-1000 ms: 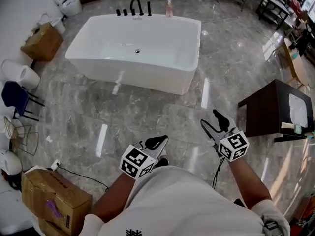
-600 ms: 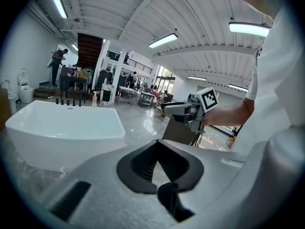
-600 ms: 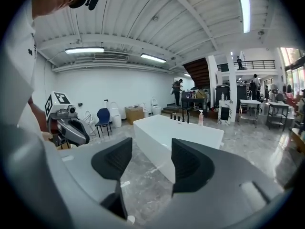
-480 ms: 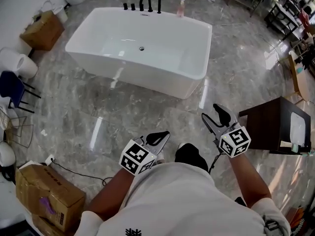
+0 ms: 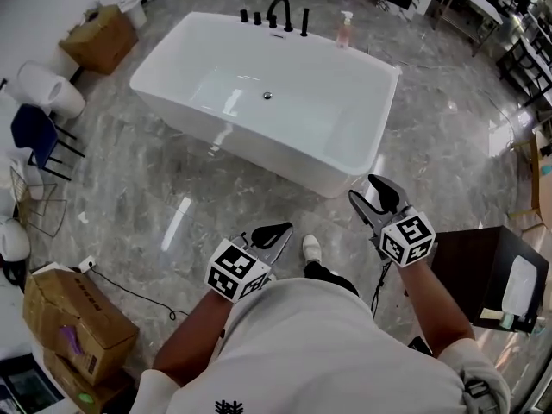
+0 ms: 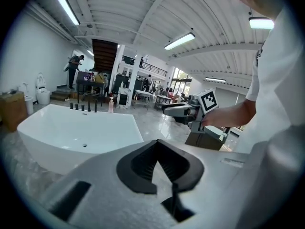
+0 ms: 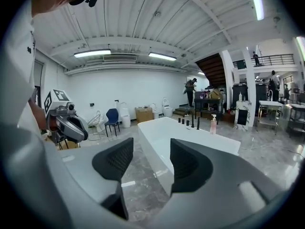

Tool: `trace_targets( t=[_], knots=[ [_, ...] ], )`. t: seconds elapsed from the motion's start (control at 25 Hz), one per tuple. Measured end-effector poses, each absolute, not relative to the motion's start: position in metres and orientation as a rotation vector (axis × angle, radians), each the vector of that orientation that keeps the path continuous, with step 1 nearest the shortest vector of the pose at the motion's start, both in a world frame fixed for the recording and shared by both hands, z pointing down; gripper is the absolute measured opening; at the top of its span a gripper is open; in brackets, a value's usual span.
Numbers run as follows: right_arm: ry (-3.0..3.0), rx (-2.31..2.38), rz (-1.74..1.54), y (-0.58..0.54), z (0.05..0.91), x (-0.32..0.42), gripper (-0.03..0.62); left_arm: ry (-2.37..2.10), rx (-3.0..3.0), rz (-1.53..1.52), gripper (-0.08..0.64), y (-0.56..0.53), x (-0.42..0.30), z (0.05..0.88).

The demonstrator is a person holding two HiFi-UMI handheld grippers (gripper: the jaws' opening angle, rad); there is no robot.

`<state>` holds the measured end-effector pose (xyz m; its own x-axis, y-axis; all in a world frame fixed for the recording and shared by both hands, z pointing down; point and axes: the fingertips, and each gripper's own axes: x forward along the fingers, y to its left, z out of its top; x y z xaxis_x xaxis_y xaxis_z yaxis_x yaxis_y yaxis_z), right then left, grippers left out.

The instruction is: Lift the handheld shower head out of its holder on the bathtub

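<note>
A white bathtub stands on the marble floor ahead of me. On its far rim is a black tap set, and the slim upright handheld shower head stands at the set's right end, next to a pink soap bottle. The shower head also shows small in the left gripper view and in the right gripper view. My left gripper is shut on nothing, well short of the tub. My right gripper is open; its jaws have just been closing a little, with nothing between them.
A dark brown cabinet stands close on the right. Cardboard boxes and a cable lie at the lower left. A blue chair, toilets and another box line the left wall. People stand far behind the tub.
The bathtub has come nearer and shifted right in the head view as the person walks towards it. Both grippers travel along in front of the body, empty.
</note>
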<state>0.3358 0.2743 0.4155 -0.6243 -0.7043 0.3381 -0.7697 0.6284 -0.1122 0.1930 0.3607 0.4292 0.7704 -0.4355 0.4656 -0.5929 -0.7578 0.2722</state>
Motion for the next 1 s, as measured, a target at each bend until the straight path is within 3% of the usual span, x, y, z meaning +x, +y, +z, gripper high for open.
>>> trace_targets(
  t=[0.48,1.0],
  knots=[
    [-2.654,1.025,0.394,0.127,0.442,0.37,0.249,-0.92,2.496,0.56,0.006,0.25,0.255,0.425],
    [-2.599,1.033,0.342,0.033,0.452,0.28,0.244,-0.911,2.537,0.474,0.006,0.162,0.165,0.418]
  ],
)
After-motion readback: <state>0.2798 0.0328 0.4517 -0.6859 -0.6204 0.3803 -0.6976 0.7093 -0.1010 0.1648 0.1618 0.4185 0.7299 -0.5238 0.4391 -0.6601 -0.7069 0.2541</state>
